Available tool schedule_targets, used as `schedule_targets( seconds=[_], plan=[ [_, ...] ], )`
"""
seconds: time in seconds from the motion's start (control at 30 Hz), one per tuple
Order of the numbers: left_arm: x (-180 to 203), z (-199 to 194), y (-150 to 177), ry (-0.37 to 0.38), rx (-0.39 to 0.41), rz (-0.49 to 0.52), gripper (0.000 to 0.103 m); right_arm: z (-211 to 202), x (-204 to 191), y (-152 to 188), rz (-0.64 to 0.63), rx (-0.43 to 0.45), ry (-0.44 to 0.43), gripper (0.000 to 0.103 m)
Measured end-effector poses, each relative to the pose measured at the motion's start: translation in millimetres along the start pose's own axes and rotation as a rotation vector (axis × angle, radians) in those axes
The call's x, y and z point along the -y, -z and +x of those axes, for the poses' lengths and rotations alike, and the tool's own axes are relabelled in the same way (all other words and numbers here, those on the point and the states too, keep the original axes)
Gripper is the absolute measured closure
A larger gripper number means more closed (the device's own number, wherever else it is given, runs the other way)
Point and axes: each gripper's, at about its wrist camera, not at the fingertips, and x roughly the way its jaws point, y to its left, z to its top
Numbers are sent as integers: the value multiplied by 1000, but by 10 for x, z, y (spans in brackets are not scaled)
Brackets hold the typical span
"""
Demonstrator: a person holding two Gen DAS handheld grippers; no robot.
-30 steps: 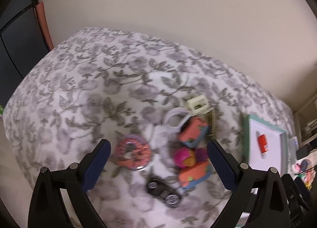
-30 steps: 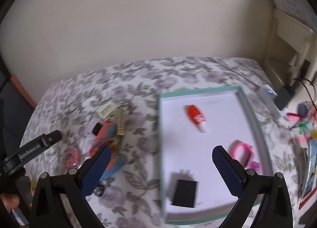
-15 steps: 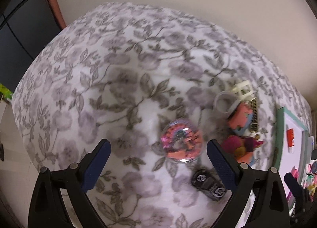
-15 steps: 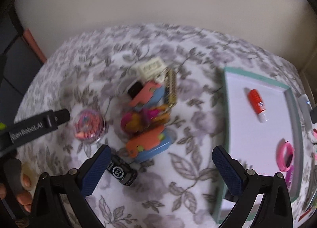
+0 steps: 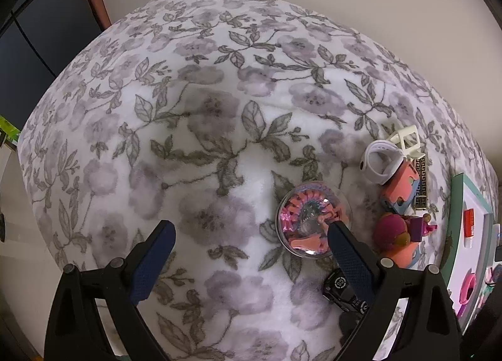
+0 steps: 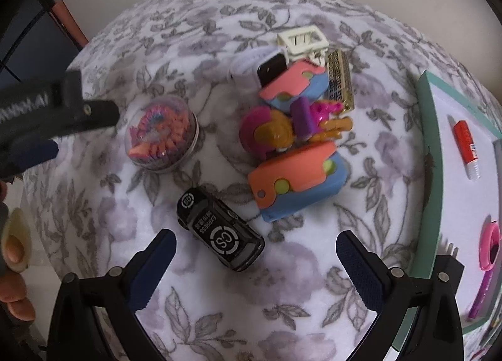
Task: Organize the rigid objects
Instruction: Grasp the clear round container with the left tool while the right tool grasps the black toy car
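Note:
A pile of small rigid objects lies on a floral blanket (image 5: 200, 147). A round clear case of pink and orange rings (image 5: 313, 219) (image 6: 161, 136) sits left of the pile. A black toy car (image 6: 219, 229) (image 5: 343, 293) lies in front. Two orange-and-blue plastic toys (image 6: 298, 182) (image 6: 296, 84), a pink and purple doll (image 6: 288, 128), a white smartwatch (image 5: 381, 161), a cream clip (image 6: 302, 39) and a gold comb (image 6: 340, 81) are bunched together. My left gripper (image 5: 249, 234) is open, its right finger over the round case. My right gripper (image 6: 255, 243) is open, just behind the black car.
A teal-rimmed white tray (image 6: 428, 141) lies at the right, holding a red-and-white tube (image 6: 467, 147) and a pink ring-shaped item (image 6: 489, 246). The left gripper's body (image 6: 53, 110) and the person's fingers show at the left of the right wrist view. A wall stands behind the bed.
My right gripper swung left from over the tray to over the pile and the black car. My left gripper moved left and lower, so the round case now sits by its right finger.

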Motion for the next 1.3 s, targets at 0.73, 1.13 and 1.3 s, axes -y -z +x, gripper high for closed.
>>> schedule_targets(
  seconds=[0.73, 1.13, 1.3],
  plan=[
    [277, 406, -48, 76, -35, 10, 5, 274, 104, -39, 24, 9, 43, 0],
    [452, 543, -91, 56, -21, 39, 6, 328, 89, -42, 18, -6, 44, 0],
    [403, 569, -56, 83, -33, 22, 15, 342, -40, -35, 10, -5, 56, 1]
  ],
)
